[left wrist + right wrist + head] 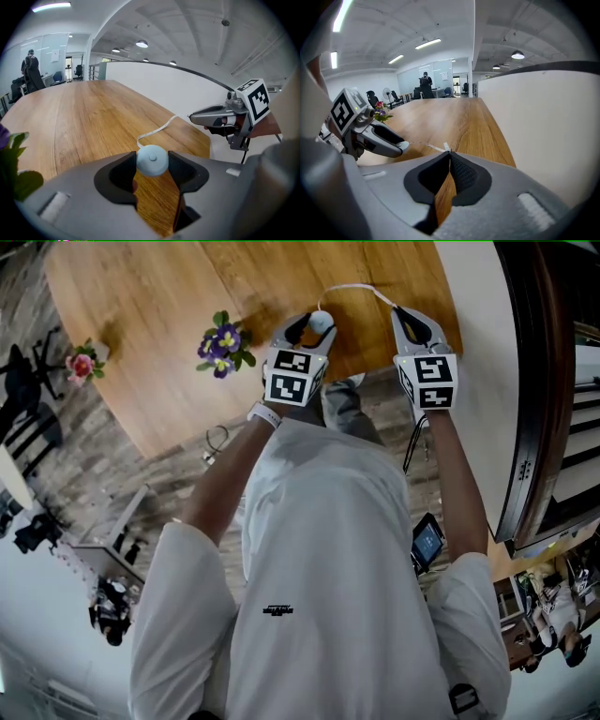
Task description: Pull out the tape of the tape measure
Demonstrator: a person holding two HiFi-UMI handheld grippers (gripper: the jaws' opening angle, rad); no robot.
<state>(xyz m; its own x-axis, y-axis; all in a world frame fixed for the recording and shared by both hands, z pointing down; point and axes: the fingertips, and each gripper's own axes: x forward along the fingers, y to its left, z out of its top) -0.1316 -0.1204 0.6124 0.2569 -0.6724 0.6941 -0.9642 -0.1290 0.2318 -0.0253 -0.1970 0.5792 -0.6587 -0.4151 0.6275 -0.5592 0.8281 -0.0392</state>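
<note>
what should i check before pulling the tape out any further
1. Left gripper clamped on the tape measure case: ok.
2. Right gripper shut on the end of the tape: ok.
3. Tape free of snags between the grippers: ok, it hangs in a loose arc over the table.
4. Purple flowers apart from the left gripper: ok.
5. Tape left inside the case: cannot tell.

Looking down on a light wooden table (169,324), bearing a purple flower bunch (223,341) near its front edge and a pink flower pot (82,362) well apart at its left edge. Glimpsing a black office chair (23,381) beside it on grey plank flooring (103,474). Catching, far back, a person standing (425,82) beneath glowing ceiling lights (428,43).
</note>
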